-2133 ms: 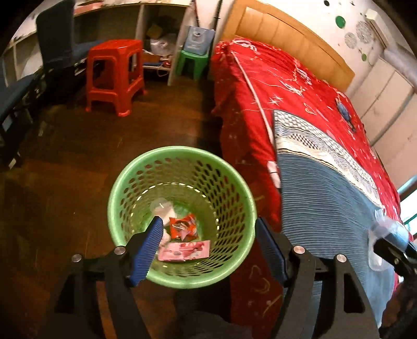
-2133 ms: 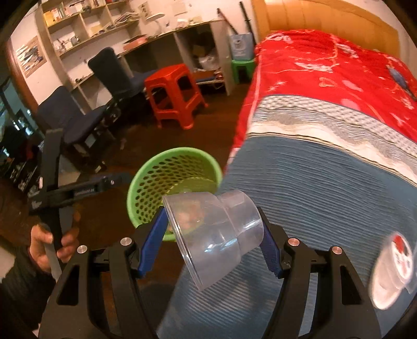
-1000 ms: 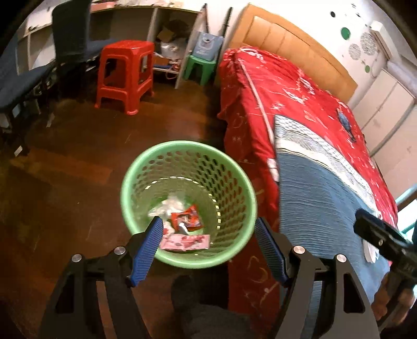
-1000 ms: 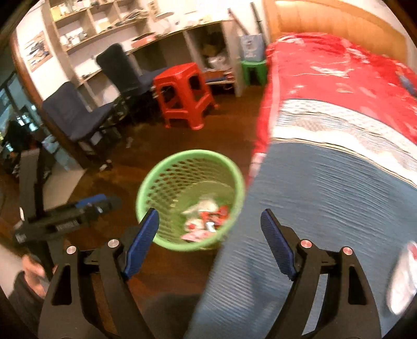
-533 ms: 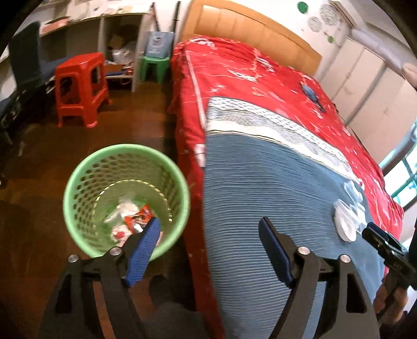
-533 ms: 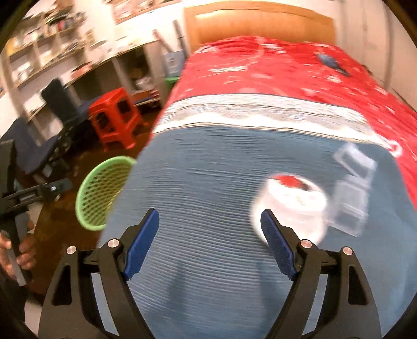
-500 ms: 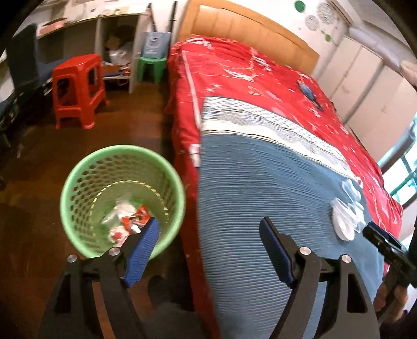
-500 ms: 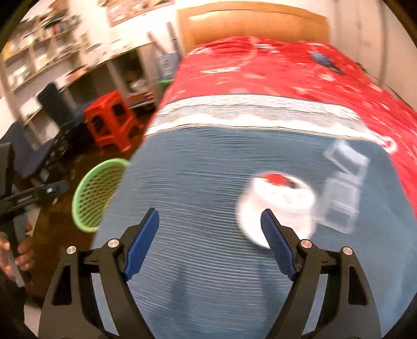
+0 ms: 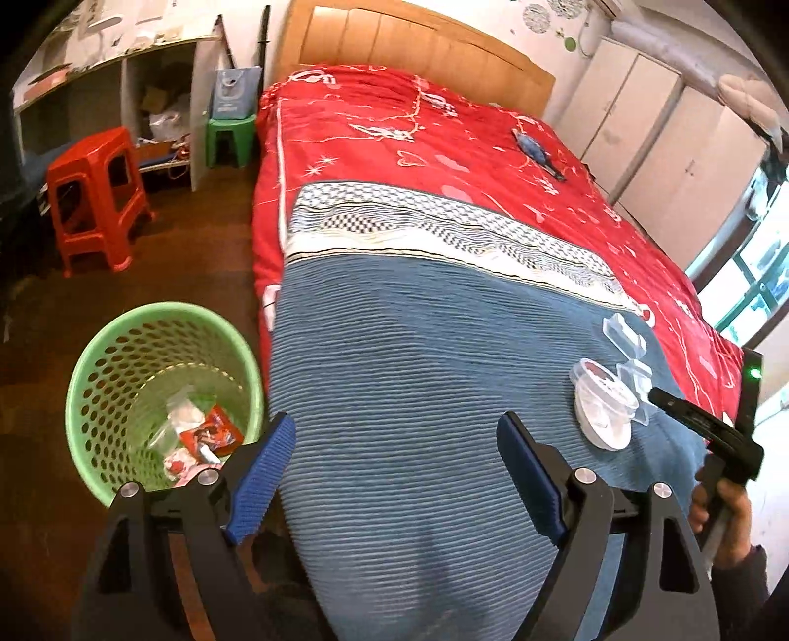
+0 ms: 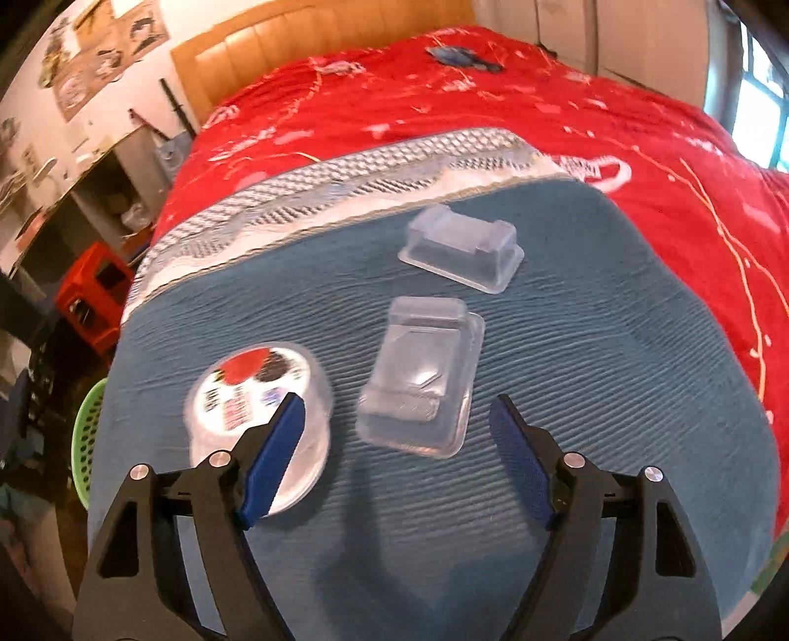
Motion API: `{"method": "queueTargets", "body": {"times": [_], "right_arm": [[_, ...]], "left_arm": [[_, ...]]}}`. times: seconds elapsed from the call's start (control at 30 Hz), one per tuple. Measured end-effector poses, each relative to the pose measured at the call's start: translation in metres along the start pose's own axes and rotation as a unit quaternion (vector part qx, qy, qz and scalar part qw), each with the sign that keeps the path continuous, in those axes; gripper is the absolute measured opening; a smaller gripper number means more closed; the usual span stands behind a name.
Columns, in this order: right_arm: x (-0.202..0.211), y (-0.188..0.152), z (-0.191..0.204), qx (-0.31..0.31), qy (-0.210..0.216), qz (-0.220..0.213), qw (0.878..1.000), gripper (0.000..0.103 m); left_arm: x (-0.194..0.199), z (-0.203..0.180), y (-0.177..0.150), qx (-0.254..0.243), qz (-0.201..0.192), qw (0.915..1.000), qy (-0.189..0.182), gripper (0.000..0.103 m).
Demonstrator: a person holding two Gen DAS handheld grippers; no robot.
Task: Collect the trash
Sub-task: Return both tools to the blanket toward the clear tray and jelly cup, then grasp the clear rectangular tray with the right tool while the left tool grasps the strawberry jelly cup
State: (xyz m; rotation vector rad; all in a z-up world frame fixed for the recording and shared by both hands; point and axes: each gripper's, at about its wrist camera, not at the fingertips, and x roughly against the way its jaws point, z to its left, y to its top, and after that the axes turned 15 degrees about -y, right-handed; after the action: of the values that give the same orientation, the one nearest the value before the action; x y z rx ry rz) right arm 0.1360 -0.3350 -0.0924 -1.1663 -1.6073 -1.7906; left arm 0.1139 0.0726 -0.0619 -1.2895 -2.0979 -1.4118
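Observation:
A green perforated basket (image 9: 98, 355) stands on the floor beside the bed and holds wrappers (image 9: 207, 434). My left gripper (image 9: 394, 473) is open and empty above the bed's near corner. My right gripper (image 10: 399, 453) is open and empty, low over the blue blanket (image 10: 591, 370). Just ahead of it lie a clear rectangular plastic tray (image 10: 419, 379), a second clear tray (image 10: 463, 251) farther back, and a round plastic tub with a printed lid (image 10: 256, 394) by the left finger. The tub (image 9: 601, 409) and trays (image 9: 626, 340) also show in the left wrist view.
The bed has a red quilt (image 9: 419, 133) and a wooden headboard (image 9: 409, 44). A red stool (image 9: 93, 197) and a green stool (image 9: 232, 138) stand on the dark wooden floor by shelves. Wardrobes (image 9: 656, 128) stand along the far side.
My right gripper let the clear cup go over the basket, then swung over the bed to the clear trays and tub. My left gripper turned from the basket toward the bed.

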Motion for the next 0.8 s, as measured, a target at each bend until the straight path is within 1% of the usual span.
{"method": "queueTargets", "body": {"times": [0.23,0.4,0.43,0.57,0.67,0.8], "right_arm": [[-0.027,0.012,0.010,0.003,-0.020,0.022,1.000,0.072],[-0.039,0.014,0.010,0.008,-0.032,0.038,0.999,0.060],[-0.040,0.014,0.009,0.010,-0.030,0.039,0.999,0.060],[-0.038,0.012,0.008,0.024,-0.028,0.034,0.999,0.058],[-0.033,0.011,0.004,0.022,-0.020,0.032,0.999,0.055],[-0.020,0.008,-0.008,0.016,-0.008,0.021,1.000,0.055]], "left_arm": [[-0.018,-0.022,0.005,-0.023,0.018,0.9995,-0.015,0.081],[-0.035,-0.046,0.010,-0.045,0.034,0.9978,-0.036,0.082],[-0.039,-0.051,0.011,-0.050,0.036,0.9974,-0.038,0.082],[-0.056,-0.078,0.014,-0.083,0.050,0.9941,-0.049,0.085],[-0.072,-0.095,0.016,-0.103,0.064,0.9907,-0.062,0.086],[-0.096,-0.117,0.018,-0.124,0.085,0.9857,-0.076,0.088]]}}
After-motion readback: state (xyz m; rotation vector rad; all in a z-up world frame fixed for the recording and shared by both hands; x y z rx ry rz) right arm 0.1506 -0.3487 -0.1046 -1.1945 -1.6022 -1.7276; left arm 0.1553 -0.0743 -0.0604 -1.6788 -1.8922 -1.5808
